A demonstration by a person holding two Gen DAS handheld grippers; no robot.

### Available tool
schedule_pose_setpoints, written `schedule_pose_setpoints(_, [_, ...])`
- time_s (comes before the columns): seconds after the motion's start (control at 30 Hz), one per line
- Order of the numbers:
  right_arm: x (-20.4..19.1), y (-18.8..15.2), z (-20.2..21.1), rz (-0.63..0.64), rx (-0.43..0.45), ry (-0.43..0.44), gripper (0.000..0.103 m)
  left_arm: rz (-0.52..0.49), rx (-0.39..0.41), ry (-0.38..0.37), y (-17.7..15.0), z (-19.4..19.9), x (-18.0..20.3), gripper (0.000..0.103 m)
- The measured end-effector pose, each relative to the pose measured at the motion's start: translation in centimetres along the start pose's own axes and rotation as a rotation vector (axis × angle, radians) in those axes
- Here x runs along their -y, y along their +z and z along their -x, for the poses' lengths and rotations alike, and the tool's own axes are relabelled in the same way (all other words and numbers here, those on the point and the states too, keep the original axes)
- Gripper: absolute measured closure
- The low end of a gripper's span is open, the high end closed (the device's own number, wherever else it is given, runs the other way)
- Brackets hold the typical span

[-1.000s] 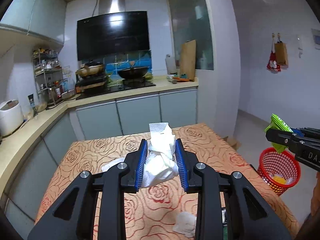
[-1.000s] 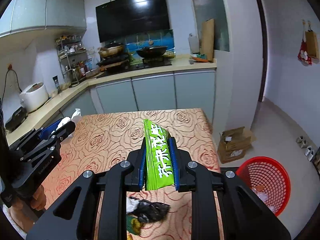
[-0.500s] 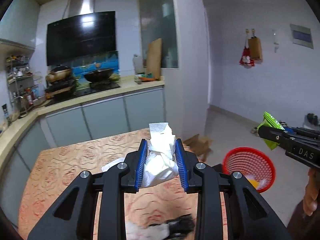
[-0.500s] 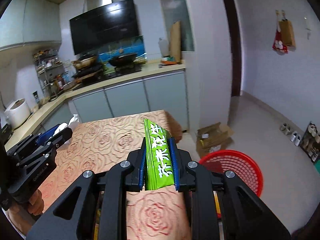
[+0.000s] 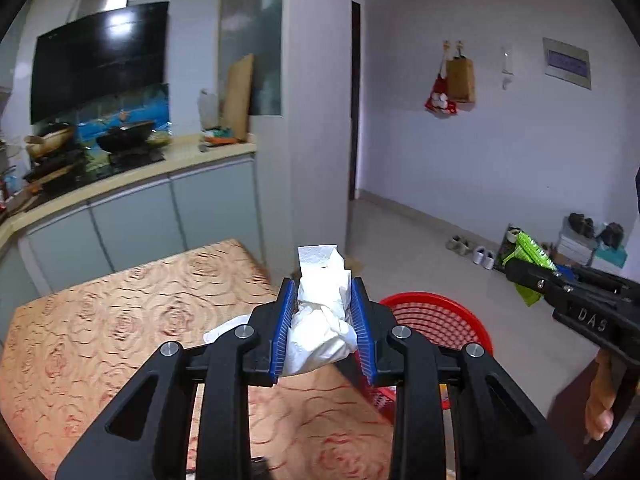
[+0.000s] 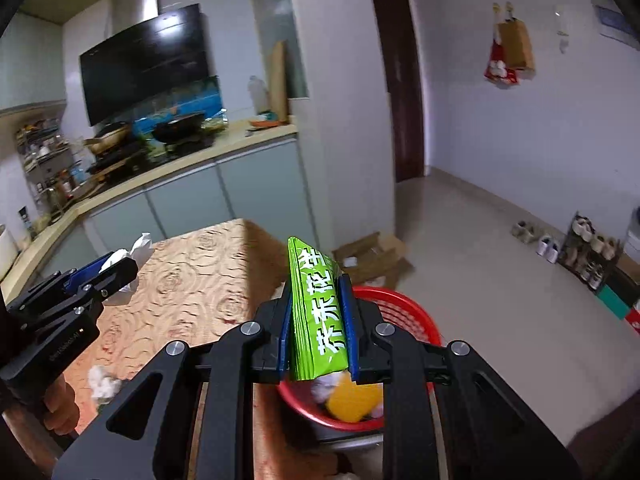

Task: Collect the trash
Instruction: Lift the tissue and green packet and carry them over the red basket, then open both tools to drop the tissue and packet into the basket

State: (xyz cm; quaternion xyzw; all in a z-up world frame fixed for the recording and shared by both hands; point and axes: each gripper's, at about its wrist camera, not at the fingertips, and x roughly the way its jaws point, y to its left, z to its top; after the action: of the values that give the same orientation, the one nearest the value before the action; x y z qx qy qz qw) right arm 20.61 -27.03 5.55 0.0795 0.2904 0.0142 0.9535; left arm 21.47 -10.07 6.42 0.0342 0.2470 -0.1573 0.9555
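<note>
The kitchen table (image 5: 120, 320), covered in an orange rose-patterned cloth, filled the lower left of both views, and past its far corner on the tiled floor stood the red mesh basket (image 6: 416, 316) that served as the bin. Some rubbish already lay in that basket: a yellow-orange piece (image 6: 352, 400) and what looked like white scraps beside it, so part of the collecting seemed done. The left gripper (image 5: 323, 328) was closed firmly on a crumpled white paper towel (image 5: 320, 312), its blue pads pressing both sides of the wad, which hung above the table's edge with the basket rim just beyond it. The right gripper (image 6: 316, 328) was clamped almost fully shut on a flat green snack wrapper (image 6: 316, 312) printed with white characters, held upright above the near side of the basket. Neither piece had been dropped yet. On the table there was at least more to fetch: a small white tissue ball (image 6: 102, 380) lay near the front edge, and a flat white scrap (image 5: 218, 330) showed just behind the left gripper's fingers. By my reckoning the job stood somewhere in the middle, with two items about to go in and a couple left on the cloth.
</note>
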Motion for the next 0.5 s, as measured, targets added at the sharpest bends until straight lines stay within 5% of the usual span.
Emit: schedule_pose_setpoints(0.5, [4.0,-3.1,-6.2,-0.038,-0.144,-0.061,0.082,-0.035,-0.179,-0.115,-1.5,-9.2,4.4,0.075])
